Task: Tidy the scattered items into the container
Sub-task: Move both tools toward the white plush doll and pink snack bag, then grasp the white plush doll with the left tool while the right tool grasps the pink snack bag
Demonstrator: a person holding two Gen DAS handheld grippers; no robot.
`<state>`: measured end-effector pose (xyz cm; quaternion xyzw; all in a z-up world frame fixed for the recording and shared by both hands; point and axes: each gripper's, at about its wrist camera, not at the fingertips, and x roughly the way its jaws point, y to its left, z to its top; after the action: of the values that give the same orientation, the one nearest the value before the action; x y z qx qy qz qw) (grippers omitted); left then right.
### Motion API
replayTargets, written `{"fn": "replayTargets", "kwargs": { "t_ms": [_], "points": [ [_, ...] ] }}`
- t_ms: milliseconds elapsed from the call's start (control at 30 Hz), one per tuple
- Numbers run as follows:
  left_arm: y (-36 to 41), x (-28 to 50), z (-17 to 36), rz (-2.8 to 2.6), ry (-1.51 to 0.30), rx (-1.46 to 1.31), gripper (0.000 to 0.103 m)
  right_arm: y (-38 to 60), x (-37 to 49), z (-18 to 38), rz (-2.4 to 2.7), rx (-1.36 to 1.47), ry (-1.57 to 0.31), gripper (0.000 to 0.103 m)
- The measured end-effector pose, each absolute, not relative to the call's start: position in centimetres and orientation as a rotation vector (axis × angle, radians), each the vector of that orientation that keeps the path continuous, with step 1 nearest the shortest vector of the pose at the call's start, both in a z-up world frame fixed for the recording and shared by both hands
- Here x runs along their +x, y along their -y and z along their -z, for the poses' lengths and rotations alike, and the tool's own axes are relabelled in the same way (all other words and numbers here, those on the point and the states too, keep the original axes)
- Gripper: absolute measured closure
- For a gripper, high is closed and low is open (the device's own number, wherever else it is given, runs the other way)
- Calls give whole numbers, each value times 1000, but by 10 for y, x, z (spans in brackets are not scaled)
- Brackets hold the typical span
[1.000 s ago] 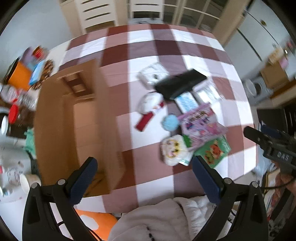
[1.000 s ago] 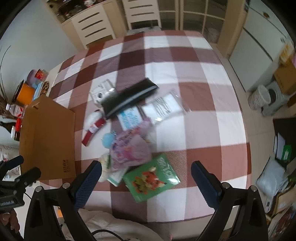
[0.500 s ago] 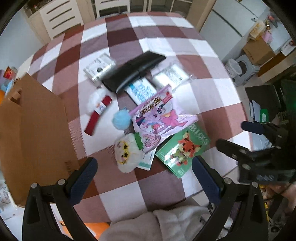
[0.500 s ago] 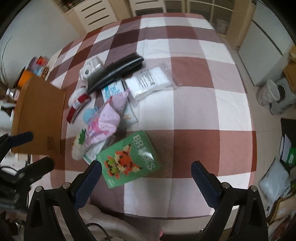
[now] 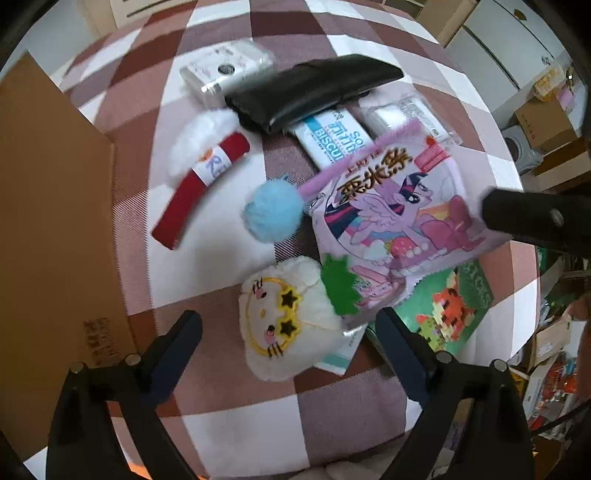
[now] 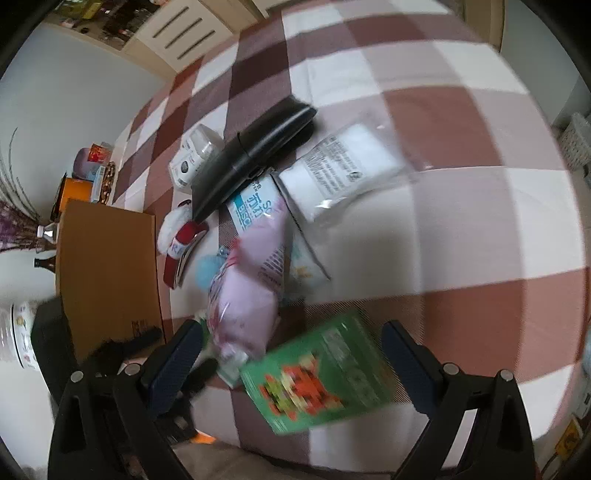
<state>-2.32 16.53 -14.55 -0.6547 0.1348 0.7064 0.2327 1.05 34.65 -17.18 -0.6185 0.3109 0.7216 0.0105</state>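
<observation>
A brown cardboard box [image 5: 55, 206] stands at the table's left; it also shows in the right wrist view [image 6: 110, 273]. Scattered beside it lie a white cat plush [image 5: 284, 321], a blue pompom [image 5: 273, 212], a pink pony snack bag [image 5: 399, 218], a green bricks box [image 6: 321, 376], a red-and-white plush [image 5: 207, 162], a black wallet [image 5: 310, 92], a biscuit pack [image 5: 332, 140] and a white packet [image 6: 343, 170]. My left gripper [image 5: 288, 328] is open, its fingers either side of the cat plush. My right gripper [image 6: 291, 339] is open just above the green box.
The table has a brown-and-white checked cloth [image 6: 461, 240]. Jars, bottles and an orange tin [image 6: 74, 188] crowd the far left past the box. White drawers [image 6: 177, 29] stand beyond the table. Cardboard boxes [image 5: 543, 122] sit on the floor to the right.
Both grippers have dropped closer to the pile of items. The left one swung from over the box to the cat plush. The right one closed in on the green box.
</observation>
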Motion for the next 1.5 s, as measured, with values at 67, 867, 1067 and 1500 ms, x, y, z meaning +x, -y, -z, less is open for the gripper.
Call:
{"fn": "replayTargets", "kwargs": {
  "t_ms": [67,867,1067,1500],
  "points": [
    [-164,-27,153,-1939,-351,-1809,15,-341,-1,181,-2232,-1967,-962,4],
    [-163,-44,160,-1861,-253,-1768,45,-327,-25,176,-2338,-1957,-928,57],
    [-170,-45,145,-1868,-293,-1740,53,-352,-2,158,-2330,-1886,-915,57],
    [-166,-52,137,-1822,-310,-1778,62,-371,34,130,-2323,-1784,-935,57]
  ]
}}
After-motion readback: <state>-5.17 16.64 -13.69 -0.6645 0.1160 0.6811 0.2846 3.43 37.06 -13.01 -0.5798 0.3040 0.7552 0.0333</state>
